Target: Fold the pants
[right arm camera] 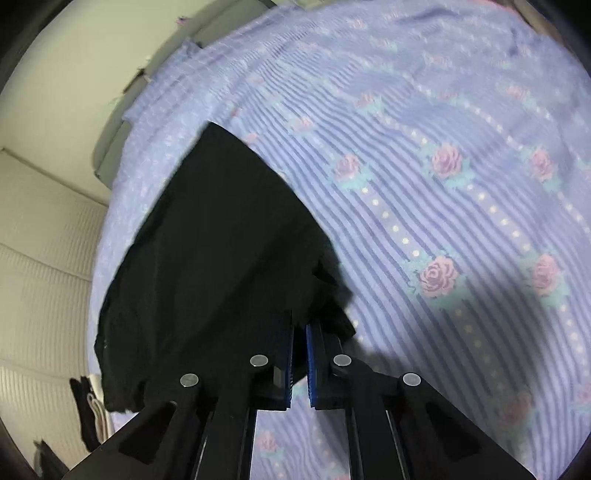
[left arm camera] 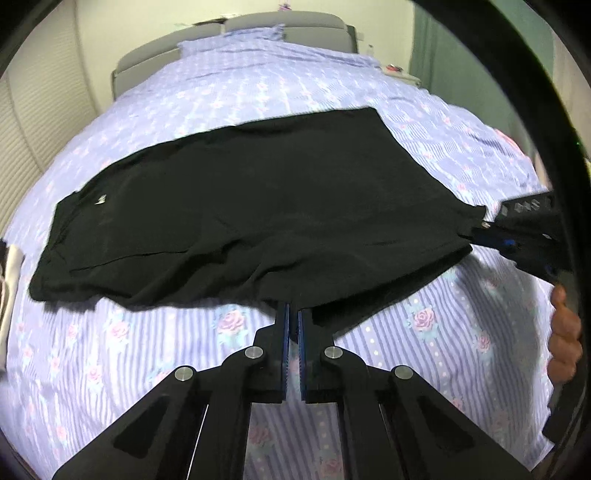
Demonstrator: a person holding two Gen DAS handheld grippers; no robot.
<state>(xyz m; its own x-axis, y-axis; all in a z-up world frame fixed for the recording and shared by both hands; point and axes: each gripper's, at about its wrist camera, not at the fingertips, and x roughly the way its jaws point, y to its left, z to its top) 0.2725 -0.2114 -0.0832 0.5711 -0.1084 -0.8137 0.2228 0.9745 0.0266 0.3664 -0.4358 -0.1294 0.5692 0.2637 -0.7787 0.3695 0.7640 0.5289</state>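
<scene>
Left gripper (left arm camera: 294,314): jaws drawn nearly together, blue pads (left arm camera: 284,343) pinching the near hem of the black pants (left arm camera: 236,214); cloth runs into the gap at the tips. Right gripper (right arm camera: 300,325): jaws likewise almost closed, a bunched corner of the pants (right arm camera: 214,236) caught between the tips.

Pants lie spread across a bed with a purple striped, rose-printed sheet (left arm camera: 258,92); near edge lifted off the sheet at both grips.

Left view only: full width of the pants with a small white logo (left arm camera: 100,199) toward the left end; the right gripper (left arm camera: 480,230) at the pants' right corner; the person's hand (left arm camera: 563,332) at the right edge; grey headboard (left arm camera: 280,22) far back.

Right view only: dark and white clothes (right arm camera: 90,410) heaped at lower left beside the bed; close look at the bunched corner.
</scene>
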